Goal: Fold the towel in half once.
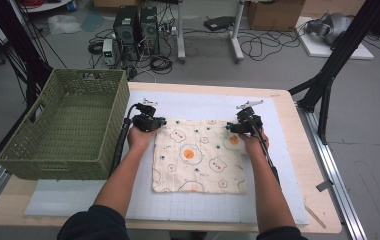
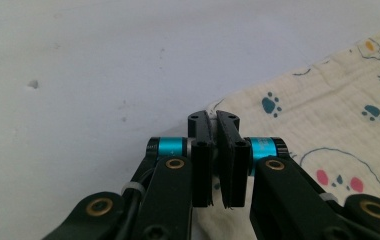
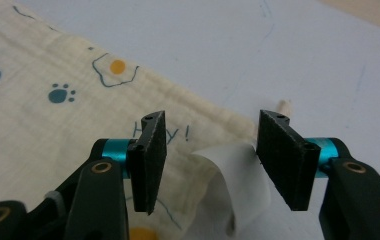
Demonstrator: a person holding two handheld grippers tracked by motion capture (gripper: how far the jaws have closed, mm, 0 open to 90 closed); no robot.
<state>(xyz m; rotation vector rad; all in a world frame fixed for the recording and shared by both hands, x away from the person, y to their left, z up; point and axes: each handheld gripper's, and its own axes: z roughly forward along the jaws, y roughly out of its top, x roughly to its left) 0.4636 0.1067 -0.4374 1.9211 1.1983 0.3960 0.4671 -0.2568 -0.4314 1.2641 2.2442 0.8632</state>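
Note:
A cream cloth printed with fried eggs and blue paw prints lies flat on the white mat. At the cloth's far left corner, my left gripper is held low. In the left gripper view that gripper has its jaws pressed together on the corner of the cloth. My right gripper is at the far right corner. Seen in the right gripper view, the right gripper is open. Its jaws straddle the edge of the cloth and a curled white label.
A green woven basket stands on the table's left side, close beside the left forearm. The mat extends past the cloth on all sides. Beyond the table's far edge are computer towers and cables on the floor.

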